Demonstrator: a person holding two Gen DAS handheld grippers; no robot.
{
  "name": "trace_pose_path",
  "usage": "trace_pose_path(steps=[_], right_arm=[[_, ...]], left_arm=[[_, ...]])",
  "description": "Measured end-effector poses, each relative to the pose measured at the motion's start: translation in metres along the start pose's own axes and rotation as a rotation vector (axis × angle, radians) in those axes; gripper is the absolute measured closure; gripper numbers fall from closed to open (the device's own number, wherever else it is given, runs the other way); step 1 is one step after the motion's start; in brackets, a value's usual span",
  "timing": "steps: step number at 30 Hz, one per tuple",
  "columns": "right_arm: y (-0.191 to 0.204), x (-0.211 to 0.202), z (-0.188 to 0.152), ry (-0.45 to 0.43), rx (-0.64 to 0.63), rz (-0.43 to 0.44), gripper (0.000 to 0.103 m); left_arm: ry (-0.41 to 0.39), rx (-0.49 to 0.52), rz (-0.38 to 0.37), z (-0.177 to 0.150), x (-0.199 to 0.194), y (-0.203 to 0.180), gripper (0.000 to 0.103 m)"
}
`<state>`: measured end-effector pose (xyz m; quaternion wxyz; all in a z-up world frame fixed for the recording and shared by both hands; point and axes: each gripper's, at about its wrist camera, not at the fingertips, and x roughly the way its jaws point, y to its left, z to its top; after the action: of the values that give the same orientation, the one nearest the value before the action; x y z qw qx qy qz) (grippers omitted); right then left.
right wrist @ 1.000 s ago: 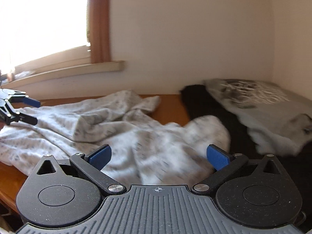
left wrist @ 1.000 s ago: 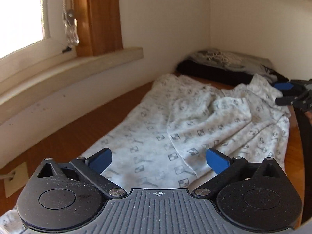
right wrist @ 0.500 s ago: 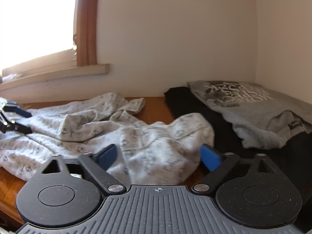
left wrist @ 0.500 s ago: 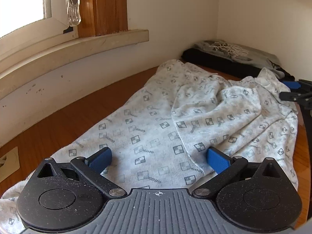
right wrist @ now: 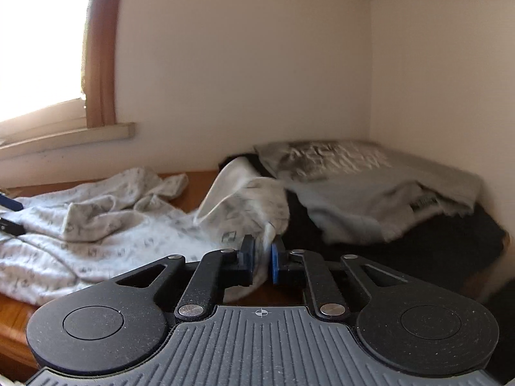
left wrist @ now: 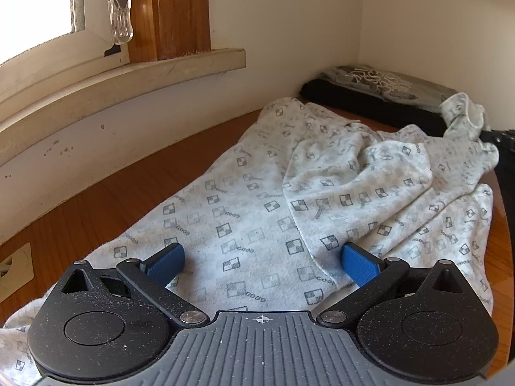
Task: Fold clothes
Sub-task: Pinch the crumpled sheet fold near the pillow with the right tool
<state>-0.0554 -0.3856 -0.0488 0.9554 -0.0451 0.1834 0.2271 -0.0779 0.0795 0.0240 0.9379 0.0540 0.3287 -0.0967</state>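
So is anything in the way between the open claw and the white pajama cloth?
No, nothing visible is. The left claw is open right over the pajama cloth, with only bare cloth between its blue fingers. The right claw is already shut on another part of it.

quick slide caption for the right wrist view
Right gripper shut on a raised fold of the patterned garment, beside a folded stack.

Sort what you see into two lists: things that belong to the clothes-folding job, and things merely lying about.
Belongs to the job:
patterned white garment
right gripper, shut on its edge
left gripper, open

Lying about:
grey printed shirt
black garment
window sill
wall socket
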Motion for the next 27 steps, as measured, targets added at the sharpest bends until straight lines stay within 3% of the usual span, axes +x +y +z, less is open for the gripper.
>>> trace_pose_path(steps=[4,6,10,12,16,18,22,25,27], right_arm=[[-0.01,-0.012,-0.005,-0.002,0.045,-0.034,0.086],[-0.015,-0.018,-0.007,-0.003,0.068,-0.052,0.069],[-0.015,-0.025,-0.007,-0.026,0.072,-0.067,0.056],[-0.008,-0.026,-0.003,-0.052,0.045,-0.061,0.043],[0.006,-0.026,0.004,-0.093,-0.009,-0.051,0.04],[0.008,-0.018,0.002,-0.06,-0.026,-0.063,0.033],[0.004,-0.005,-0.005,-0.025,-0.02,-0.081,0.032],[-0.005,-0.006,-0.006,-0.05,0.04,-0.055,0.035],[-0.013,-0.009,-0.004,-0.064,0.089,-0.031,0.064]], left_arm=[[-0.001,0.009,0.009,0.0,0.0,-0.002,0.0],[-0.001,0.012,0.014,0.0,0.0,-0.003,0.0],[0.0,0.009,0.011,0.0,-0.001,-0.002,0.0],[0.001,0.008,0.009,-0.001,-0.001,-0.002,0.0],[0.001,0.007,0.008,-0.001,-0.001,-0.002,0.0],[0.001,0.008,0.009,-0.001,-0.001,-0.002,0.0],[-0.001,0.012,0.012,0.0,-0.001,-0.003,0.0],[-0.01,0.038,0.031,0.001,-0.002,-0.007,0.0],[-0.038,0.092,0.045,0.001,-0.009,-0.02,0.0]])
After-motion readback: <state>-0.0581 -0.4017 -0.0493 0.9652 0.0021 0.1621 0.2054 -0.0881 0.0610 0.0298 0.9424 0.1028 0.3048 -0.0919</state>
